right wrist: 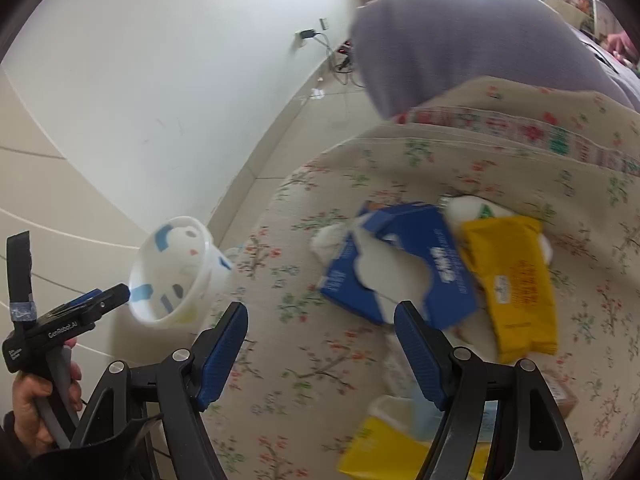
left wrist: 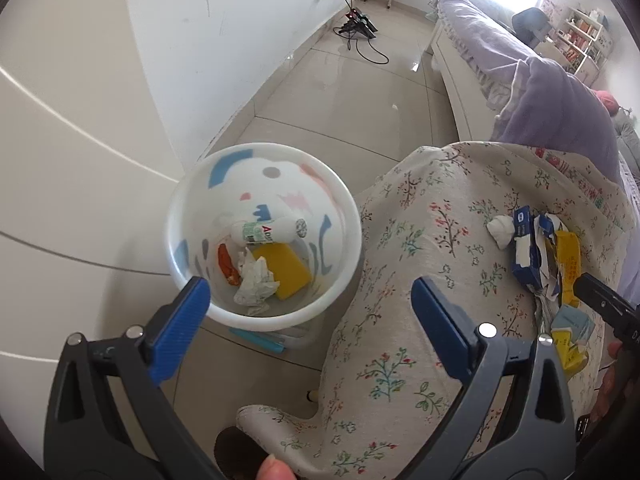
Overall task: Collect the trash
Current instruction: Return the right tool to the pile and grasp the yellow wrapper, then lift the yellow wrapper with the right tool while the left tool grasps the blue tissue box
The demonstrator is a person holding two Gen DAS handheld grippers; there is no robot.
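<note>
A white patterned trash bin (left wrist: 264,236) stands on the floor beside the floral-covered bed; it holds a white bottle (left wrist: 268,231), a yellow sponge (left wrist: 286,272), crumpled tissue and a red wrapper. My left gripper (left wrist: 310,300) is open and empty above the bin's near rim. On the floral cover (right wrist: 320,360) lies a trash pile: a torn blue box (right wrist: 412,268), a yellow packet (right wrist: 512,280), white tissue and more yellow wrappers (right wrist: 384,448). My right gripper (right wrist: 320,328) is open and empty just before the blue box. The bin also shows in the right wrist view (right wrist: 176,272).
A white wall and cupboard front stand at the left. A purple quilt (left wrist: 560,112) lies beyond the floral cover. Cables and a power strip (left wrist: 356,24) lie on the tiled floor far off. Shelves stand at the far right.
</note>
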